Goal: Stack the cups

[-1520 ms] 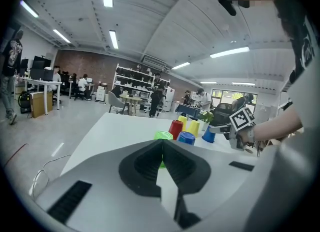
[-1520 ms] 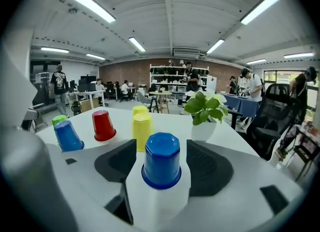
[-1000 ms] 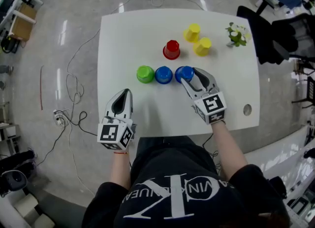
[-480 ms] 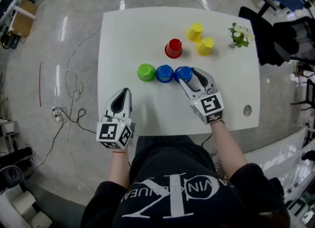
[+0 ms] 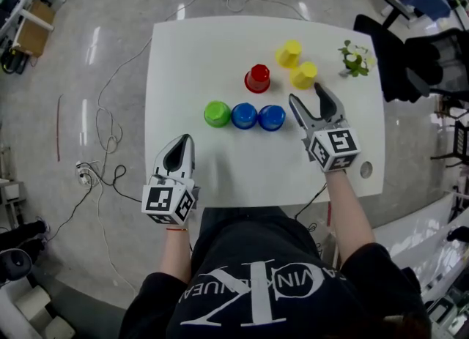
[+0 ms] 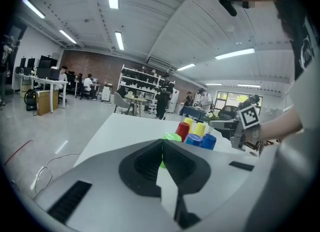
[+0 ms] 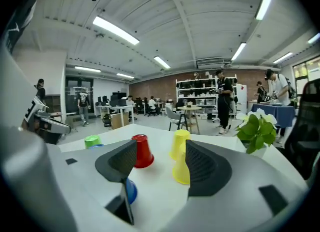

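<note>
Six upturned cups stand on the white table (image 5: 190, 52). A green cup (image 5: 217, 113) and two blue cups (image 5: 244, 115) (image 5: 271, 117) form a row. Behind them stand a red cup (image 5: 257, 78) and two yellow cups (image 5: 288, 53) (image 5: 303, 75). My right gripper (image 5: 308, 96) is open just right of the row, its jaws having just been opening with nothing between them. Its own view looks past them at the red cup (image 7: 142, 151) and the nearer yellow cup (image 7: 181, 168). My left gripper (image 5: 183, 141) is shut and empty near the front edge, jaws together (image 6: 161, 143).
A small potted plant (image 5: 354, 58) stands at the table's far right corner, and a round hole (image 5: 366, 170) is cut near the front right. A black chair (image 5: 410, 52) stands right of the table. Cables (image 5: 102, 147) lie on the floor to the left.
My right gripper, which had its jaws around the right blue cup, has let go and moved right and away from me. That cup now stands in the row. The left gripper has not moved.
</note>
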Action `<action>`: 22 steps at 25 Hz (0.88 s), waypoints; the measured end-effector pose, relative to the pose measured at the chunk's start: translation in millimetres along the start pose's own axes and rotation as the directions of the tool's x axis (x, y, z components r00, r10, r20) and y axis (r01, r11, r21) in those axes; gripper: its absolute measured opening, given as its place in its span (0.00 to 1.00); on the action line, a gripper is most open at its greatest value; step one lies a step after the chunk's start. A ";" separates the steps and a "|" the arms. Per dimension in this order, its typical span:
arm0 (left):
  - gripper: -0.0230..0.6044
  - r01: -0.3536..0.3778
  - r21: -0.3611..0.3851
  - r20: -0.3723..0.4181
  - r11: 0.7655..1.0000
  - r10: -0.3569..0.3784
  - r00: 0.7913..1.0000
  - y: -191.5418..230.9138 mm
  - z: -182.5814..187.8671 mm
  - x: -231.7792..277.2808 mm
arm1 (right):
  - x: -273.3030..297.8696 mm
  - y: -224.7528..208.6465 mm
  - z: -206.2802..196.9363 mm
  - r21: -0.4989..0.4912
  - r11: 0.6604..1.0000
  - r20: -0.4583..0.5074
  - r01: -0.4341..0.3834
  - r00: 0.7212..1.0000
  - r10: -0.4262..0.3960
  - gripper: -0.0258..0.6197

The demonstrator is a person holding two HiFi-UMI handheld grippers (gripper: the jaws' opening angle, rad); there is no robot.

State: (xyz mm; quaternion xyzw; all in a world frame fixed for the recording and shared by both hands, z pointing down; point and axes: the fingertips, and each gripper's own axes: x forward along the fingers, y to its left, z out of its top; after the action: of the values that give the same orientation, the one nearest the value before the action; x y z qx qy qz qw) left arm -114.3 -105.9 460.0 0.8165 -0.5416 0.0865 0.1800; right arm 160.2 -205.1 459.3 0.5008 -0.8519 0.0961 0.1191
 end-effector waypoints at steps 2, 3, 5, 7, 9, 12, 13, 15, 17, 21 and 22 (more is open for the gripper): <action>0.04 -0.004 0.003 -0.003 1.000 0.004 1.000 1.1 1.4 -0.9 | 11.6 -25.4 -4.6 0.000 0.998 -0.042 0.055 0.998 -0.055 0.52; 0.04 -0.007 0.002 -0.006 1.000 0.007 1.000 1.6 1.6 -1.7 | 18.6 -37.7 -8.1 0.008 0.997 -0.063 0.078 0.995 -0.078 0.52; 0.04 -0.017 0.002 -0.014 1.000 0.017 1.000 3.1 0.1 -3.9 | 33.3 -57.6 -16.0 0.046 0.993 -0.097 0.108 0.990 -0.103 0.53; 0.04 -0.027 0.006 -0.028 1.000 0.028 0.999 6.1 -4.6 -6.8 | 45.9 -68.5 -24.1 0.095 0.989 -0.121 0.117 0.987 -0.105 0.54; 0.04 -0.040 0.007 -0.043 0.999 0.041 0.998 10.0 -9.1 -10.7 | 53.5 -71.2 -30.8 0.109 0.988 -0.142 0.113 0.985 -0.097 0.53; 0.04 -0.058 0.002 -0.051 0.998 0.058 0.997 13.4 -12.1 -15.0 | 54.3 -68.9 -32.5 0.068 0.992 -0.149 0.103 0.985 -0.092 0.41; 0.04 -0.060 0.000 -0.051 0.998 0.060 0.997 13.8 -12.7 -15.3 | 52.3 -66.6 -30.6 0.060 0.994 -0.140 0.096 0.986 -0.086 0.40; 0.04 -0.060 -0.003 -0.047 0.998 0.060 0.997 14.3 -13.0 -14.2 | 46.2 -58.8 -22.1 0.052 0.996 -0.115 0.073 0.991 -0.066 0.40; 0.04 -0.052 -0.005 -0.039 0.999 0.052 0.998 13.6 -12.0 -10.8 | 38.4 -47.7 -7.6 0.037 0.998 -0.088 0.043 0.995 -0.039 0.40; 0.04 -0.022 -0.007 -0.019 1.000 0.022 1.000 6.9 -8.4 -0.1 | 23.6 -19.8 24.8 -0.002 1.000 -0.051 -0.030 0.998 0.030 0.40; 0.04 -0.015 -0.008 -0.014 1.000 0.015 1.000 4.7 -6.9 1.9 | 20.5 -11.6 31.5 -0.010 0.999 -0.048 -0.049 0.998 0.049 0.40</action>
State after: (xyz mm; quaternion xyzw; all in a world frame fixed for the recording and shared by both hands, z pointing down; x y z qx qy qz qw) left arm -117.6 -106.5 468.0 0.8112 -0.5467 0.0913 0.1866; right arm 157.3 -236.5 435.9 0.4767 -0.8614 0.1062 0.1395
